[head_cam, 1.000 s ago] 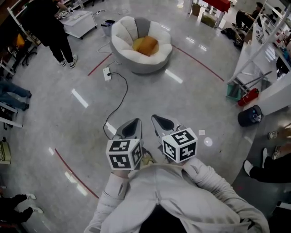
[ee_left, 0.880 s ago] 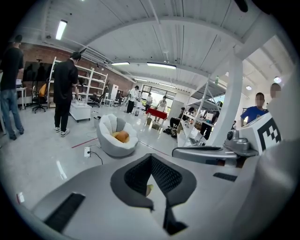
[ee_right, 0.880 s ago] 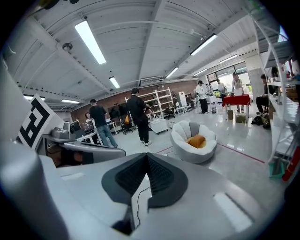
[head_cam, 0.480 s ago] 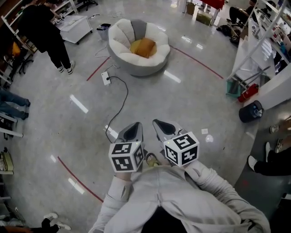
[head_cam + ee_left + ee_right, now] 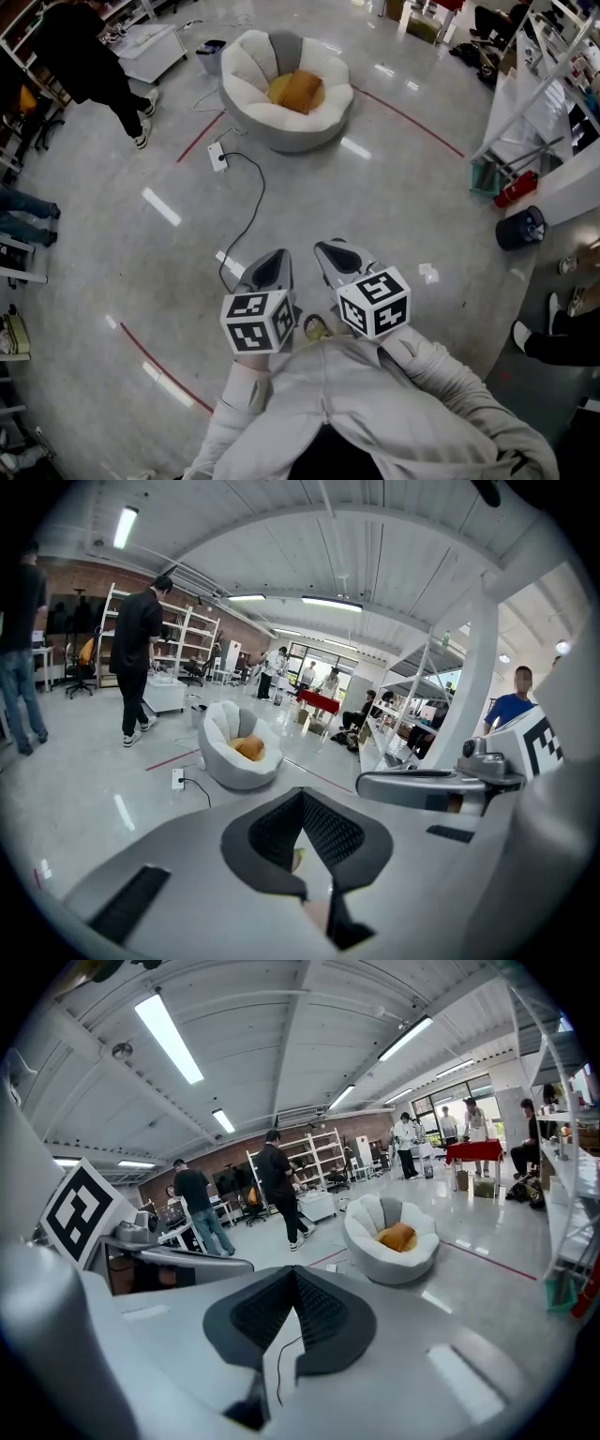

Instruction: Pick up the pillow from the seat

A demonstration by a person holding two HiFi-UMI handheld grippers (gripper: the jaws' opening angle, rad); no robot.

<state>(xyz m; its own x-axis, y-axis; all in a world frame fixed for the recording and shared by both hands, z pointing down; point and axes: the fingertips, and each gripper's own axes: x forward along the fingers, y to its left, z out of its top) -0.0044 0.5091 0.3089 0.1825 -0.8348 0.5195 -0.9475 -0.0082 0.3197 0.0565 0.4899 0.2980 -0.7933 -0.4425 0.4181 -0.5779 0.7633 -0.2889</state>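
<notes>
An orange pillow lies in a round white-and-grey seat on the floor far ahead. My left gripper and right gripper hover side by side close to my body, well short of the seat, both shut and empty. In the left gripper view the pillow rests in the seat beyond the closed fingertips. In the right gripper view the pillow and seat lie ahead to the right of my gripper.
A white power strip with a black cable lies on the floor between me and the seat. Red lines cross the grey floor. A person in black stands by a white cart. A dark bin and shelving stand right.
The person in black at the top left has stepped further left. Both grippers stay side by side and shut; the seat sits slightly higher in the head view.
</notes>
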